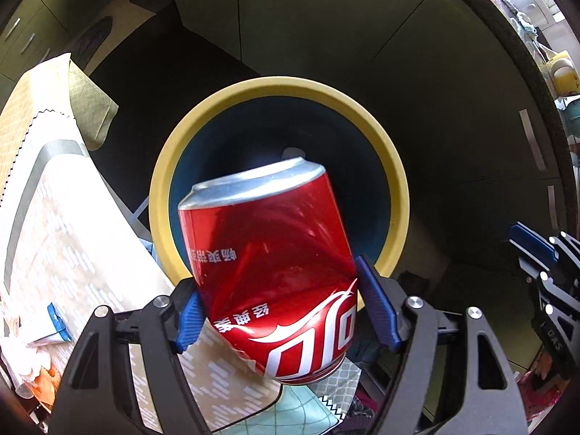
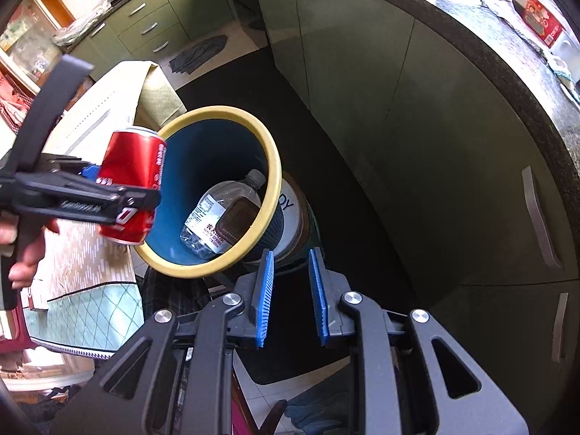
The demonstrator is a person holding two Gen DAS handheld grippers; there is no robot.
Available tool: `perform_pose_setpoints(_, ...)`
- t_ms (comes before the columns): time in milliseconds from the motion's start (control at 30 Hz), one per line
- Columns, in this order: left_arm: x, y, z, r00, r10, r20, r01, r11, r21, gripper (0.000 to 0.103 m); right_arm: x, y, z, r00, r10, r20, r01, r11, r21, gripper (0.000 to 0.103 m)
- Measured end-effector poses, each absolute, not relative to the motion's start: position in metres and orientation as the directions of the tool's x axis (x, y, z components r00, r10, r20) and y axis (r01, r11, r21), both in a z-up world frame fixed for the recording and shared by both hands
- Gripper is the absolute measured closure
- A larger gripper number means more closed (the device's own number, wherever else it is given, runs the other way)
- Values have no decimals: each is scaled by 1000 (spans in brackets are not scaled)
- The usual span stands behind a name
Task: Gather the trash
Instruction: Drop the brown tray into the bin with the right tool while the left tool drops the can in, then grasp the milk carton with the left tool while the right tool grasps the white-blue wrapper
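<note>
Above bin: left claw grips can; right claw open; bottle inside.

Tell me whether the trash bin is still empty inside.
No: the right wrist view shows a clear plastic bottle and a dark brown lidded container already lying inside the yellow-rimmed bin.

red can: white Coca-Cola script in Chinese, upside down, small print too blurry to read | water bottle in the bin: label with red Chinese characters, rest too tiny | white drum behind bin: "DY" showing | left claw arm: embossed lettering, unreadable
</note>
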State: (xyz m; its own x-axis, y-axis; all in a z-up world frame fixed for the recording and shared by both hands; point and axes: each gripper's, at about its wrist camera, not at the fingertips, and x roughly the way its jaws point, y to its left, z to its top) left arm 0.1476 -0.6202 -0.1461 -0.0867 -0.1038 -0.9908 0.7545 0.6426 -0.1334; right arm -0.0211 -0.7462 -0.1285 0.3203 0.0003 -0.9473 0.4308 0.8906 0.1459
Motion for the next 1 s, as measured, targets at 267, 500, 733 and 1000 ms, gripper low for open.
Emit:
perform_pose_setpoints(267,143,-604,-117,-93,-140,-986,769,619,-160,18,-8,-733,-122,319,-5,-948,393,911,128,78)
perform_pose_setpoints(500,135,-512,-40,-67,-224,-972,765,614,-194,18,5,-703,-115,328,11,-944,331,935,126,78)
perform_pose_setpoints(733,144,-348,-28,11,-92,-996,552,831,-71,18,54,-649,-112,317,62,-946,193,973,129,78)
perform_pose_setpoints(1000,152,-233,-96,-87,27,-996,254,967,5,18,105,-571,-103,301,97,-949,22,994,109,78)
